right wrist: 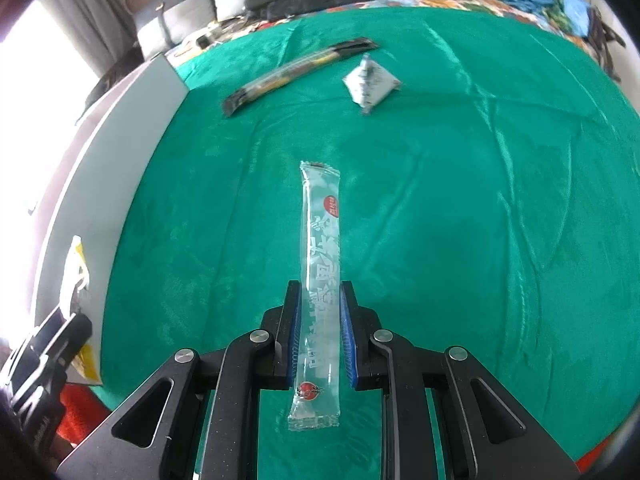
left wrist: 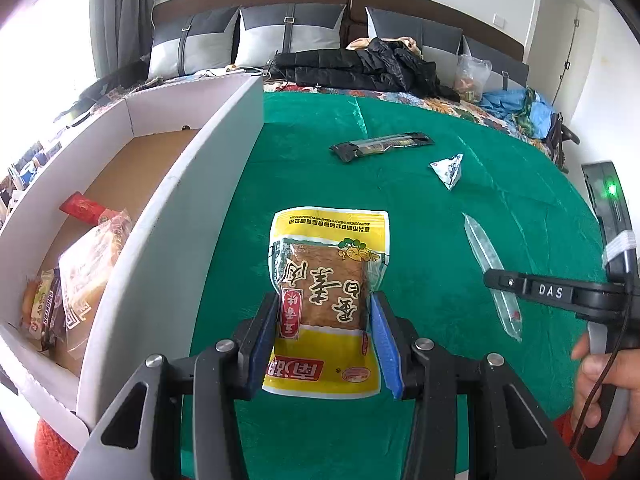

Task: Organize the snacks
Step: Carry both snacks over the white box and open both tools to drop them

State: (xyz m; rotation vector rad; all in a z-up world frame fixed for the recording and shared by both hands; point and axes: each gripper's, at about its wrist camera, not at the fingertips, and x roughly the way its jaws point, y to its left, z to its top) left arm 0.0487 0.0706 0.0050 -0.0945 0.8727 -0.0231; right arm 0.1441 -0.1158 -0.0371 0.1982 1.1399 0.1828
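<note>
A: Over the green cloth (left wrist: 440,240), left view first. What have you got?

B: Left tongs (left wrist: 326,344) clamped on the yellow pouch (left wrist: 326,280), blue pads on both its edges, pouch up off the cloth. Box (left wrist: 176,208) just to the left, wall close, a few snacks already inside. My right tongs show at the right edge on the clear stick (left wrist: 492,272).

A: Right view?

B: Right tongs (right wrist: 320,336) shut on the clear stick near its lower end; the rest pokes out ahead over the cloth. Black bar (right wrist: 296,68) and white sachet (right wrist: 370,80) lie well apart from me, far side, untouched.

A: Step?

B: Both picks done, I'd say; carry-to-box is next. Pouch goes over the wall first, it's closer. Stick is slim and slippery-looking, could swing or slide, so keep the squeeze and clear the rim before letting go.
</note>
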